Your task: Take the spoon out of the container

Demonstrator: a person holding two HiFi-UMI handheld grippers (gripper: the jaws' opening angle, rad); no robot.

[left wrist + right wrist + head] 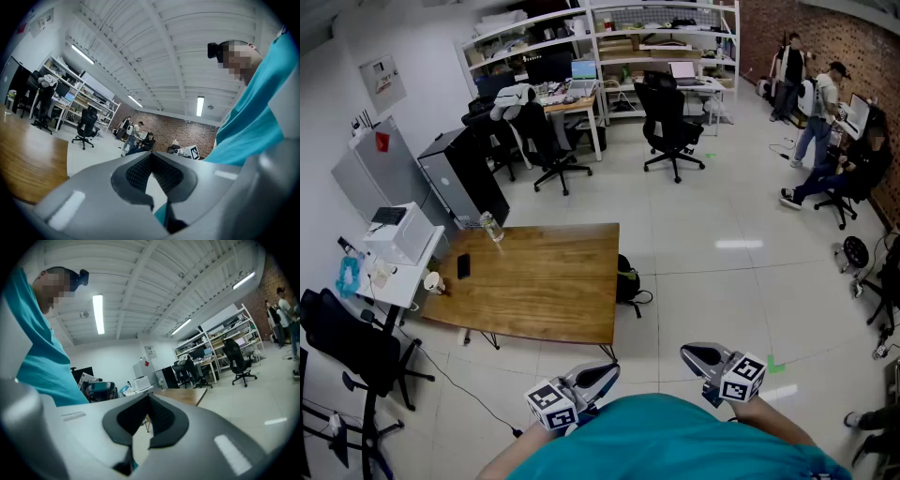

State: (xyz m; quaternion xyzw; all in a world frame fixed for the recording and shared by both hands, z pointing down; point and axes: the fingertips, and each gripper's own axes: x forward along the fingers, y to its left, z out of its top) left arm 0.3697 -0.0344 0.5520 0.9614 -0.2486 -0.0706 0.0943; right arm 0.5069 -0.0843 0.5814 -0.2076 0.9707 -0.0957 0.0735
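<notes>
I make out no spoon and no container that I can name in any view. The wooden table [534,281] stands well ahead of me, with a clear bottle [492,226] and a dark phone [463,266] on it. A cup [433,281] sits on the white side table [405,277] to its left; what it holds is too small to tell. My left gripper [605,373] and right gripper [694,354] are held close to my chest, far from the table. Both are shut with nothing between the pads, as the left gripper [151,157] and right gripper [148,399] views show.
A black office chair [347,347] stands at the near left and a dark backpack [626,279] leans by the table's right side. More chairs and desks [572,103] line the back. Several people [820,122] are at the far right. Tiled floor lies between me and the table.
</notes>
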